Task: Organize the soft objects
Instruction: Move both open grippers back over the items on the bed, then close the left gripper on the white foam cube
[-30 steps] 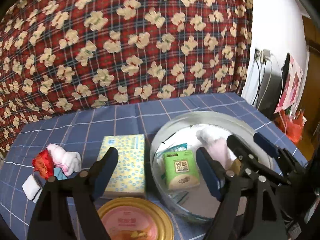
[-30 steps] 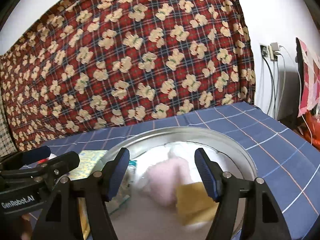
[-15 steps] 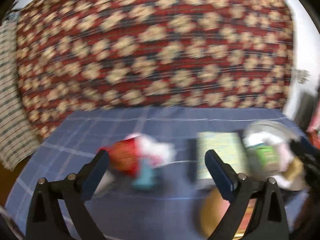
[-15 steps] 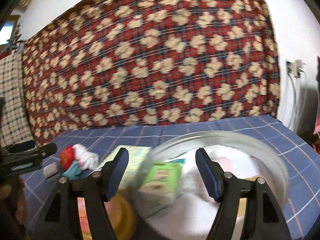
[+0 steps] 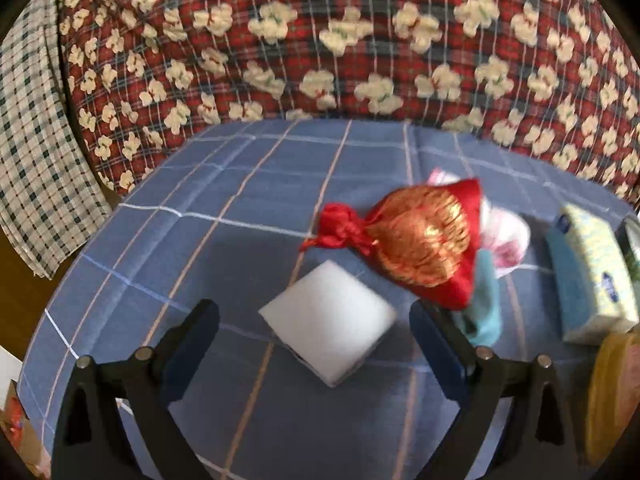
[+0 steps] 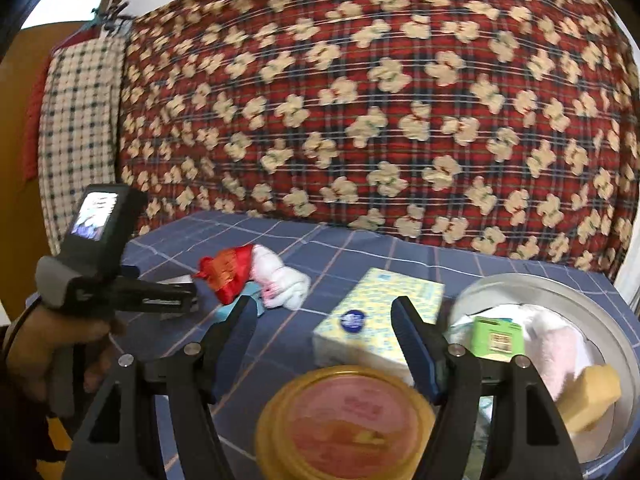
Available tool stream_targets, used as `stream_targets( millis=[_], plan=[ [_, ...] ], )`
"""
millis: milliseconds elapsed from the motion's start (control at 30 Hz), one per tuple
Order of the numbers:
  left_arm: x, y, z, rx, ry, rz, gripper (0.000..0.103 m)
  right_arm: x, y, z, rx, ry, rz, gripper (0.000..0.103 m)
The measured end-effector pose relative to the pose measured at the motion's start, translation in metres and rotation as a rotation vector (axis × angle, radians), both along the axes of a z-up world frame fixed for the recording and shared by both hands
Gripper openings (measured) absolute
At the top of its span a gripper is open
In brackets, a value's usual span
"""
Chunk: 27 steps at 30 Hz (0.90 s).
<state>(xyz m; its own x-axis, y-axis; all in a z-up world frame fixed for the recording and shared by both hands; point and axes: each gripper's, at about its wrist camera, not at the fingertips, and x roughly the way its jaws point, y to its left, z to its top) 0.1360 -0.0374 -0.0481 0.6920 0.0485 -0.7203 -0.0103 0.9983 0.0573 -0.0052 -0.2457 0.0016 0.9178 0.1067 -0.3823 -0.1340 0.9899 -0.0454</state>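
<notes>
In the left wrist view my left gripper point(image 5: 314, 318) is open and empty, its jaws either side of a white sponge block point(image 5: 328, 320) on the blue checked cloth point(image 5: 224, 208). Beyond it lie a red and gold satin pouch point(image 5: 416, 244), a white-pink rolled cloth point(image 5: 504, 236) and a teal cloth point(image 5: 486, 304). In the right wrist view my right gripper point(image 6: 324, 320) is open and empty above a round gold-rimmed tin point(image 6: 344, 420). The left gripper point(image 6: 160, 292) shows there at the left, by the pouch point(image 6: 228, 272). A metal bowl point(image 6: 560, 288) at the right holds a green tissue pack point(image 6: 498, 336), pink cloth and a yellow sponge point(image 6: 588, 396).
A yellow tissue pack point(image 6: 380, 312) lies between the pouch pile and the bowl; it also shows in the left wrist view point(image 5: 592, 276). A red plaid bear-print blanket point(image 6: 360, 100) hangs behind the table. A checked cloth point(image 5: 28, 152) hangs at the left beyond the table edge.
My left gripper has swung left from the bowl and tissue pack to the white sponge block. My right gripper has drawn back from the bowl and now sits over the round tin.
</notes>
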Motion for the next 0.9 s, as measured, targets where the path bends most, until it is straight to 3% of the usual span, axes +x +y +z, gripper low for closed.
stream_targets(
  millis=[133, 167, 233, 333, 500, 667, 900],
  plan=[
    [0.008, 0.006, -0.012, -0.021, 0.037, -0.015, 0.094, 0.007, 0.016, -0.006, -0.008, 0.022, 0.027, 0.071],
    [0.009, 0.005, -0.013, -0.031, 0.044, -0.029, 0.09, 0.008, 0.02, -0.007, -0.012, 0.028, 0.033, 0.071],
    [0.009, 0.003, -0.013, -0.048, 0.04, -0.062, 0.067, 0.011, 0.029, -0.009, -0.02, 0.038, 0.047, 0.071],
    [0.006, 0.003, -0.011, -0.064, 0.027, -0.078, 0.06, 0.015, 0.042, -0.009, -0.031, 0.047, 0.066, 0.071],
    [0.002, 0.029, -0.007, -0.172, -0.014, -0.001, 0.059, 0.033, 0.065, -0.003, -0.046, 0.069, 0.056, 0.071],
    [-0.005, 0.045, -0.005, -0.198, -0.058, 0.112, 0.059, 0.069, 0.085, 0.0, 0.006, 0.119, 0.039, 0.071],
    [-0.015, 0.071, -0.003, -0.277, -0.121, 0.206, 0.059, 0.124, 0.108, -0.025, 0.031, 0.227, -0.028, 0.072]
  ],
)
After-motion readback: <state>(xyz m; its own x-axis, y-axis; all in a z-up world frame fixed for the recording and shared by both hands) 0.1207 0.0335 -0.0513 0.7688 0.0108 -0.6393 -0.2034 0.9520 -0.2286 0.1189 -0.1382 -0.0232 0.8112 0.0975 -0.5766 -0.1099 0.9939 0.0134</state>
